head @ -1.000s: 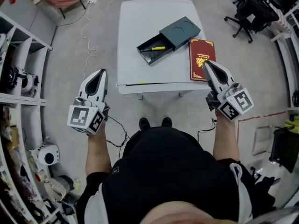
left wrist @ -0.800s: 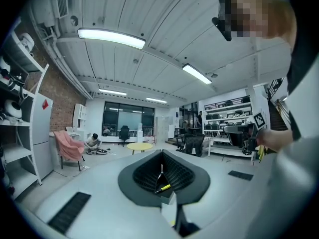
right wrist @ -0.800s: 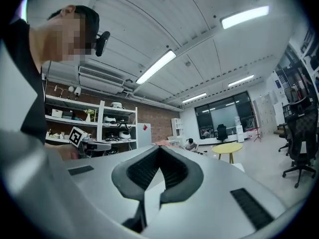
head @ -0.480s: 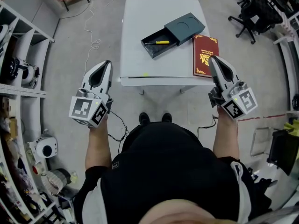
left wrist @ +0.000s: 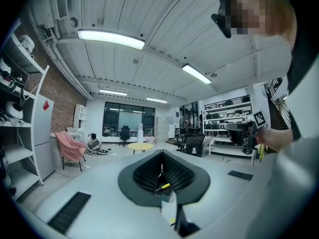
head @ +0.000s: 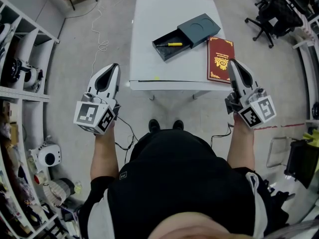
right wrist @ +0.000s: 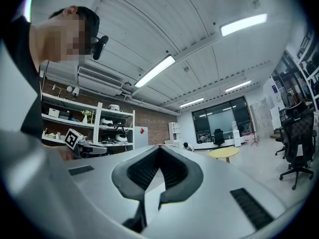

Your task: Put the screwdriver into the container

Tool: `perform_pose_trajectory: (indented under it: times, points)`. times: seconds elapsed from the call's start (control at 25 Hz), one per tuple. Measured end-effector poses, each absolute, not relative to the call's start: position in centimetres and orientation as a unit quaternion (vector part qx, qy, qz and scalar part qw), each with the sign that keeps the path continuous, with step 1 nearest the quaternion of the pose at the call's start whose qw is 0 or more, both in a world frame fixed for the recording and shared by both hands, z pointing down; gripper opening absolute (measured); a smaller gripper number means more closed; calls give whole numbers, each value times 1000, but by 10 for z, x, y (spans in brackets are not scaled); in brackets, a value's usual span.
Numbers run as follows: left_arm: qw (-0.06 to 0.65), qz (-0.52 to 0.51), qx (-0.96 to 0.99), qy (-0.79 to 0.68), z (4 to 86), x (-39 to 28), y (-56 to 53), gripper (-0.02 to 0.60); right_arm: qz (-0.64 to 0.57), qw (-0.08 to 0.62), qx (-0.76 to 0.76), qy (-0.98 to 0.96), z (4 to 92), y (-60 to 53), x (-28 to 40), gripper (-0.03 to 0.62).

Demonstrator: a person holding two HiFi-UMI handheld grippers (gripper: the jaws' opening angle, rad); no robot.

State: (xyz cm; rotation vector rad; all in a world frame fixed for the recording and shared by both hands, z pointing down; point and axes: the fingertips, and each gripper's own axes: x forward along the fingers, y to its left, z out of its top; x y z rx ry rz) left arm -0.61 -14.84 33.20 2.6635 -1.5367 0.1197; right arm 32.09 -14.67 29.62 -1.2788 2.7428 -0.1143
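A yellow-handled screwdriver lies inside the pulled-out tray of a dark grey container on the white table. My left gripper hovers off the table's near left corner, shut and empty. Through the slit under its closed tips, the left gripper view shows the screwdriver in the tray far ahead. My right gripper is shut and empty beside the near right corner of a red book. In their own views the left gripper and right gripper have their jaws meeting at the tip.
The red book lies at the table's right edge, next to the container. Open shelves full of gear line the left side. Black office chairs stand at the far right. A white cable trails on the floor left of the table.
The head view has shifted slightly. Both grippers have edged a little forward and stay shut. The screwdriver still lies in the tray.
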Motion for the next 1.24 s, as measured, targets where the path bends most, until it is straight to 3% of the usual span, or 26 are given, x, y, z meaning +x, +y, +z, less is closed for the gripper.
perform_pose_trajectory:
  times: [1.24]
  points:
    - [35, 34, 861, -506, 335, -31, -152, 15, -42, 53, -419, 905, 299, -153, 298, 29]
